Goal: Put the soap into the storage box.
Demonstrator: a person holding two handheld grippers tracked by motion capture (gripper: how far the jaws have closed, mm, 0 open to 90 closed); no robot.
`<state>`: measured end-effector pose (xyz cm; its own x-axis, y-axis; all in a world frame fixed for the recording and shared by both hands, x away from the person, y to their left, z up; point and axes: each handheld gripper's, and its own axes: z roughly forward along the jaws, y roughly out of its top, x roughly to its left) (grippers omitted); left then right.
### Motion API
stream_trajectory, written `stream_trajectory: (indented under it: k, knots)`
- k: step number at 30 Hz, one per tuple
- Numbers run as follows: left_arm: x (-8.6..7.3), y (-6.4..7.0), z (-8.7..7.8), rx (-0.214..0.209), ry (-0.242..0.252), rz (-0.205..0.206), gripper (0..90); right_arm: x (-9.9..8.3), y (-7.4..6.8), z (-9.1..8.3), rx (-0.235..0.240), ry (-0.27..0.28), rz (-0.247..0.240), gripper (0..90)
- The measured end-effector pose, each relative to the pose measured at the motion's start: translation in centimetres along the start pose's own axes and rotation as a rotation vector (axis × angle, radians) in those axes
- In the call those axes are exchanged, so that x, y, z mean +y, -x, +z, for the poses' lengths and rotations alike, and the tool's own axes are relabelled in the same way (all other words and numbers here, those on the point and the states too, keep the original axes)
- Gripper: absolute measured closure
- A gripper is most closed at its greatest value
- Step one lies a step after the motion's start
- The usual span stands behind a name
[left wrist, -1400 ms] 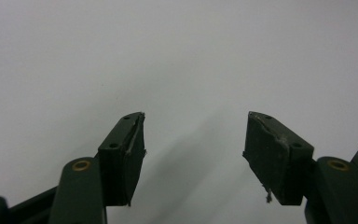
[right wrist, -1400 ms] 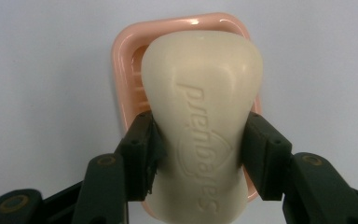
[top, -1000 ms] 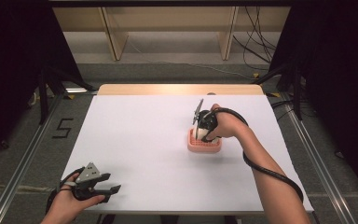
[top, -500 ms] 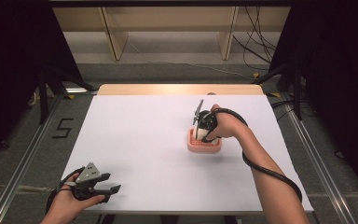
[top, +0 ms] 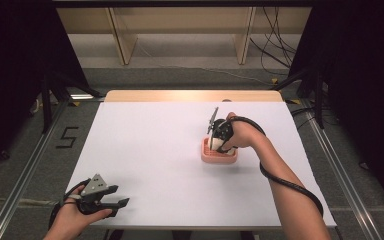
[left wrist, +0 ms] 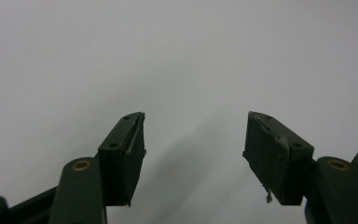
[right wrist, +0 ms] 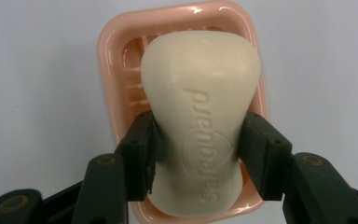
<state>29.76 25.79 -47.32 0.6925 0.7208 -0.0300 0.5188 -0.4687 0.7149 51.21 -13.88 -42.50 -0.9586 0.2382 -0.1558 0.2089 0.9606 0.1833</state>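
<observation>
A cream bar of soap [right wrist: 200,112] stamped "Safeguard" is clamped at its waist between the black jaws of my right gripper [right wrist: 198,144], directly over a pink soap dish [right wrist: 112,65]. In the high view the right gripper [top: 220,137] points down at the pink soap dish [top: 219,156] right of the table's middle. I cannot tell whether the bar rests in the dish or hangs just above it. My left gripper [top: 111,202] lies near the front left edge, jaws open, and in its own view the left gripper [left wrist: 193,140] has only white table between its pads.
The white table top [top: 150,145] has a wooden strip along its far edge [top: 190,96]. A black cable [top: 285,182] trails from the right gripper along the forearm. Wooden shelving [top: 180,30] and loose cables lie on the floor beyond the table.
</observation>
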Motion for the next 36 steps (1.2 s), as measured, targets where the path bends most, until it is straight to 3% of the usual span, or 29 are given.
stream_trajectory:
  k: [5, 6, 17, 19, 20, 27, 28, 31, 33, 34, 36]
  knots:
    - [0.0, 0.0, 0.0, 0.000, 0.000, -0.001, 37.4, -0.1, -0.1, 0.1, 0.010, -0.001, 0.037, 50.4]
    - [0.0, 0.0, 0.0, 0.001, 0.002, -0.001, 37.4, -0.1, 0.1, 0.1, 0.006, 0.005, 0.012, 50.4]
    - [0.0, 0.0, 0.0, 0.010, 0.013, -0.011, 37.4, 0.0, -0.2, 0.4, 0.013, -0.012, 0.044, 49.9]
    - [0.0, 0.0, 0.0, 0.010, 0.012, -0.010, 37.4, 0.0, -0.2, 0.5, 0.013, -0.007, 0.027, 49.5]
    - [0.0, 0.0, 0.0, 0.010, 0.012, -0.011, 37.4, 0.0, -0.3, 0.4, 0.011, -0.007, 0.048, 49.6]
    - [0.0, 0.0, 0.0, 0.010, 0.013, -0.010, 37.4, 0.1, -0.1, -0.2, 0.010, 0.020, 0.063, 50.3]
    - [0.0, 0.0, 0.0, 0.010, 0.014, -0.010, 37.4, 0.1, 0.1, -0.4, -0.005, 0.016, 0.029, 50.2]
    - [0.0, 0.2, 0.1, 0.000, 0.031, -0.028, 37.4, 0.0, 0.0, -0.8, -0.006, 0.023, 0.055, 47.9]
    - [0.0, 0.2, 0.1, 0.000, 0.031, -0.028, 37.4, -0.2, 0.1, -0.9, -0.009, 0.033, 0.043, 46.1]
    - [0.0, 0.2, 0.1, 0.001, 0.031, -0.028, 37.4, -0.1, -0.2, -1.0, -0.010, 0.018, 0.084, 45.3]
    - [0.0, 0.2, 0.1, 0.001, 0.031, -0.029, 37.4, -0.3, -0.4, -1.2, -0.010, 0.040, 0.113, 43.9]
